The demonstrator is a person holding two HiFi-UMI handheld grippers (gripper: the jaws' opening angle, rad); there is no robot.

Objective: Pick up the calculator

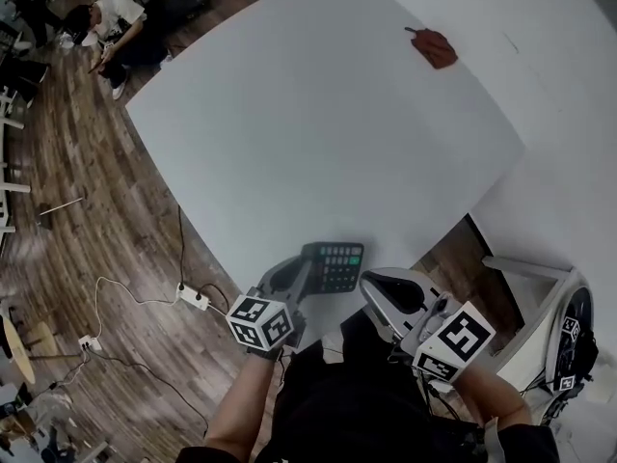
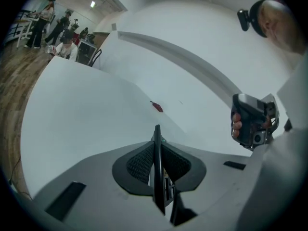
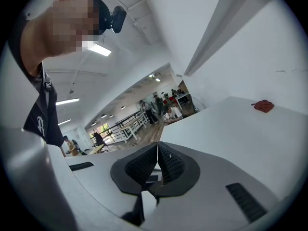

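The black calculator (image 1: 335, 266) with a green key hangs over the white table's (image 1: 318, 133) near edge, clamped at its left end by my left gripper (image 1: 301, 276). In the left gripper view the calculator (image 2: 157, 177) stands edge-on between the two dark pads (image 2: 139, 165), which press on both its faces. My right gripper (image 1: 386, 292) is just to the right of the calculator, apart from it. Its jaws (image 3: 158, 153) are shut with pad against pad and nothing between them. The left gripper view also shows the right gripper (image 2: 252, 119) with a hand's fingers around it.
A small red-brown object (image 1: 434, 46) lies at the table's far right; the same red object (image 3: 263, 106) shows in the right gripper view. Wooden floor with a power strip and cables (image 1: 193, 297) is to the left. A person (image 1: 120, 27) sits far off.
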